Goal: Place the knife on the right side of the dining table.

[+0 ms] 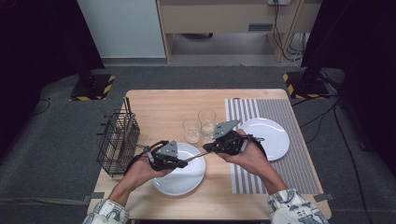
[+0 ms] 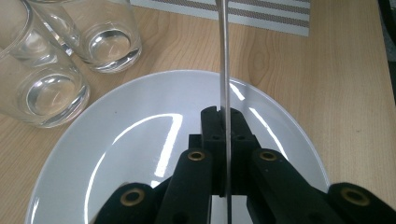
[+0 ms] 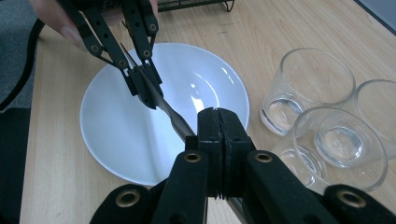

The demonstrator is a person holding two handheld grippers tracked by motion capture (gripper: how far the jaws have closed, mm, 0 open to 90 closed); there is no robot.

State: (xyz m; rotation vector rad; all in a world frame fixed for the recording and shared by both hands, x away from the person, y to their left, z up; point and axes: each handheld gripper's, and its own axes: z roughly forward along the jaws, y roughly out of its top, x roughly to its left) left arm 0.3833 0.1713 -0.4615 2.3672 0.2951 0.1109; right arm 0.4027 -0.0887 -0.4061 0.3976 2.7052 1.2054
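Both grippers pinch one thin metal utensil, most likely a knife [image 3: 166,108], held level over the near white plate [image 1: 180,179]; the piece is seen edge-on, so its kind is a judgement. Nearest, the left gripper [image 1: 183,163] has its jaws pressed onto one end of the blade, which in the left gripper view runs straight away toward twelve o'clock as a narrow steel line [image 2: 225,70]. Just past it, toward two o'clock in the high view, the right gripper [image 1: 208,148] closes on the other end; the right gripper view shows its black jaws tight together with the metal emerging toward eleven o'clock, into the left gripper's fingertips [image 3: 142,86]. The step in hand looks like a hand-over of the utensil from one gripper to the other. The next move calls for one pair of jaws to let go while the other keeps its pinch, without the blade tipping onto the plate. Beyond, at twelve o'clock, stand clear glasses [image 1: 200,125]; at three o'clock a second plate [image 1: 268,135] lies on a striped placemat [image 1: 299,154]; at nine o'clock stands a wire cutlery basket [image 1: 117,140]
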